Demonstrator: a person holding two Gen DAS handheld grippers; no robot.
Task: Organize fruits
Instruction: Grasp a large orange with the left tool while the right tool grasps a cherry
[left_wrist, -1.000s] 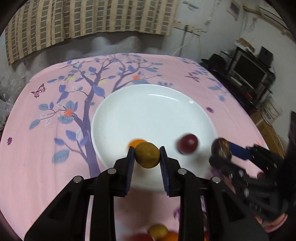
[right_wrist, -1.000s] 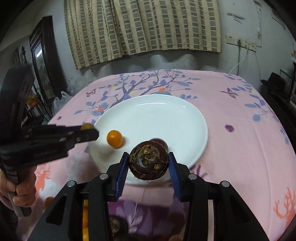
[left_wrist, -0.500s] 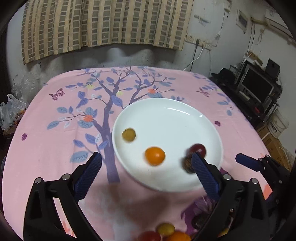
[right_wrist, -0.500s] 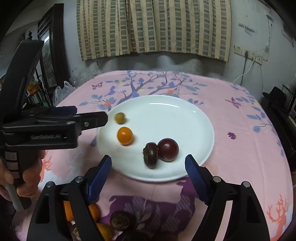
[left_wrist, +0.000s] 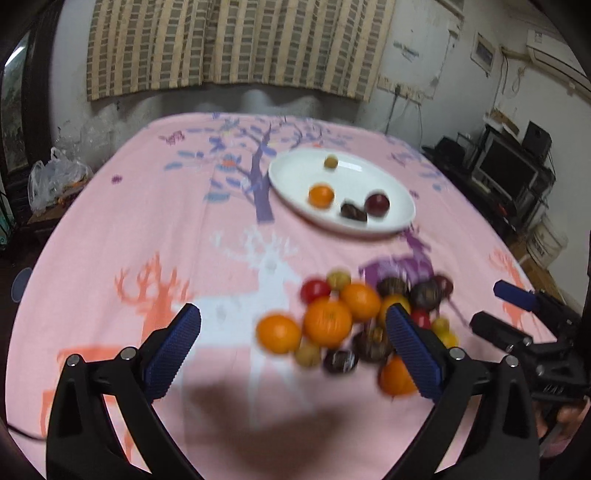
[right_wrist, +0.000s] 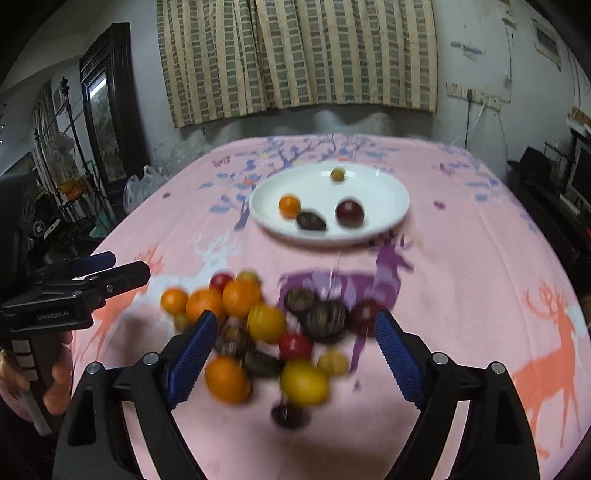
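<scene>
Standing over the pink tablecloth (left_wrist: 147, 229) with its printed deer and tree, I see the left gripper (left_wrist: 293, 341) at the near edge, its blue-padded jaws spread as wide as they go and gripping nothing; only cloth and the left side of the loose fruit heap show between them. A hand (right_wrist: 55, 387) grips its black handle at the left edge of the right-hand camera's view.

Just past it lies the pile of fruit (left_wrist: 354, 321), heaped on the cloth near the front of the table: several oranges (left_wrist: 327, 323), a red tomato-like one (left_wrist: 314, 290), small yellow-green ones, and dark brown wrinkled ones (right_wrist: 323, 319). The pictures are blurred here, so I cannot count them surely.

Further right, the right gripper (right_wrist: 295, 354) hangs over that same pile with its jaws wide apart and opening further. Fruit shows in the gap between the pads, but it lies on the cloth below and neither pad presses on any of it.

Beyond the pile, toward the far side of the table, sits the white plate (right_wrist: 384, 192). On it are four pieces, well apart from the heap: a small olive-green fruit (right_wrist: 337, 174) at the back, a small orange one (right_wrist: 289, 206) on the left, a dark wrinkled one (right_wrist: 311, 220) in front, and a round dark red one (right_wrist: 349, 213) just right of it.

A striped curtain (right_wrist: 295, 55) hangs on the wall behind the table.
</scene>
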